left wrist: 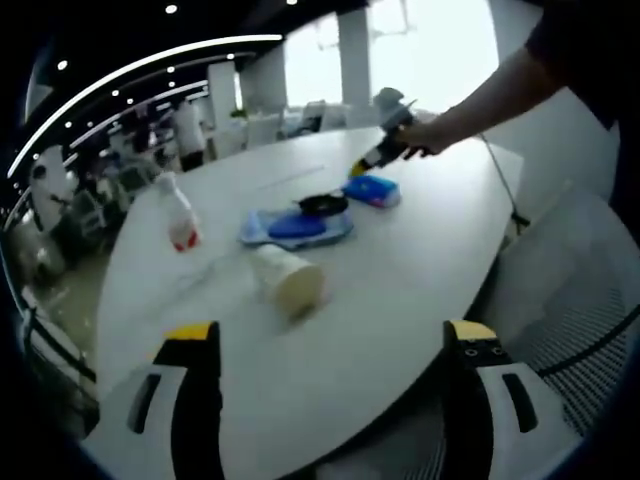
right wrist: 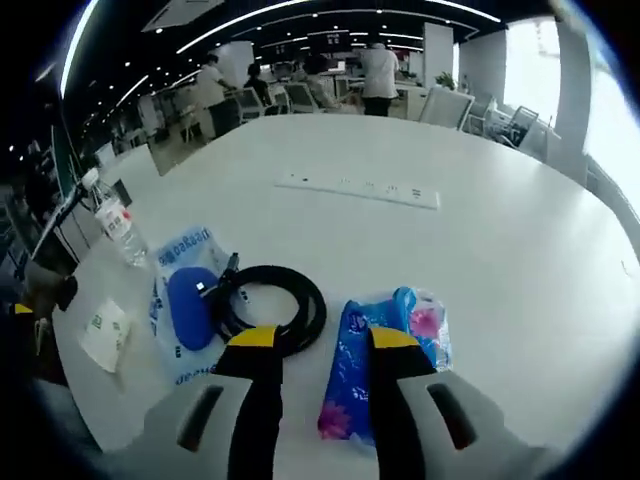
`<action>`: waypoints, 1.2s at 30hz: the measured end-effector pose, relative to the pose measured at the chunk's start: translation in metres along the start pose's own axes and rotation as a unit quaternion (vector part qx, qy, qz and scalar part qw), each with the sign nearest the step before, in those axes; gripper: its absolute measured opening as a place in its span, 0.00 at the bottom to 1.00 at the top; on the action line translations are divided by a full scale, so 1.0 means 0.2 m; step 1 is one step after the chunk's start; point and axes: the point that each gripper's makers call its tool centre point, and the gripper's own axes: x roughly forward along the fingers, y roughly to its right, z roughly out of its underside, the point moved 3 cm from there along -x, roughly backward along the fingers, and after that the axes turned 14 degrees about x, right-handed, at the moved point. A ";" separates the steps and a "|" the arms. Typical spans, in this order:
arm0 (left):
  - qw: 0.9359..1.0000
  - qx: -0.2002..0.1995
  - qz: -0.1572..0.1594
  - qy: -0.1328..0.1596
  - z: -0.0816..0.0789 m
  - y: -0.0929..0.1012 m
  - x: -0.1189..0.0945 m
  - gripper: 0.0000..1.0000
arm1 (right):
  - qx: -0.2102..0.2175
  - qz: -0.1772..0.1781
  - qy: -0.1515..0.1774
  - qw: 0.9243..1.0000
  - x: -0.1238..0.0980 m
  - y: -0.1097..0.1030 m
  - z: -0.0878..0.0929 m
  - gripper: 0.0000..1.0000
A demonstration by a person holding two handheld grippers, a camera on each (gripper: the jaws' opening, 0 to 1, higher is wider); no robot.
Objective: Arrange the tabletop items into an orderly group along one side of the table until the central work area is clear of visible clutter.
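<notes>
In the left gripper view my left gripper [left wrist: 329,338] stands wide open over the near edge of the white table [left wrist: 400,260], holding nothing. Ahead of it a white cup [left wrist: 289,279] lies on its side. Beyond are a clear bottle with a red label [left wrist: 180,216], a blue pouch [left wrist: 295,228], a black coiled cable [left wrist: 323,204] and a blue patterned packet [left wrist: 372,190]. A hand holds my right gripper [left wrist: 385,150] at that packet. In the right gripper view my right gripper [right wrist: 323,342] is open, one jaw over the packet [right wrist: 350,385], the other by the cable [right wrist: 272,305].
A white power strip [right wrist: 358,190] lies across the middle of the table. A mesh chair [left wrist: 575,300] stands at the table's near right edge. People and office chairs [right wrist: 440,105] are beyond the far edge. The bottle [right wrist: 120,228] and cup [right wrist: 105,335] sit near the left rim.
</notes>
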 end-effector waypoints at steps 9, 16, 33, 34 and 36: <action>1.000 -0.001 -0.001 -0.002 0.00 0.00 0.00 0.88 | -0.070 -0.052 -0.004 0.996 0.04 -0.15 0.01 0.36; 1.000 0.001 -0.001 -0.004 0.01 0.00 0.00 0.88 | -0.109 -0.076 -0.017 0.991 0.09 -0.23 0.03 0.37; 1.000 -0.005 -0.003 -0.012 0.02 0.00 0.00 0.87 | -0.221 -0.107 -0.066 0.967 0.23 -0.31 0.09 0.37; 1.000 -0.005 -0.003 -0.012 0.02 0.00 0.00 0.87 | -0.224 -0.107 -0.069 0.966 0.23 -0.30 0.09 0.37; 1.000 -0.006 -0.003 -0.013 0.02 0.00 0.00 0.87 | -0.228 -0.108 -0.073 0.965 0.26 -0.30 0.09 0.37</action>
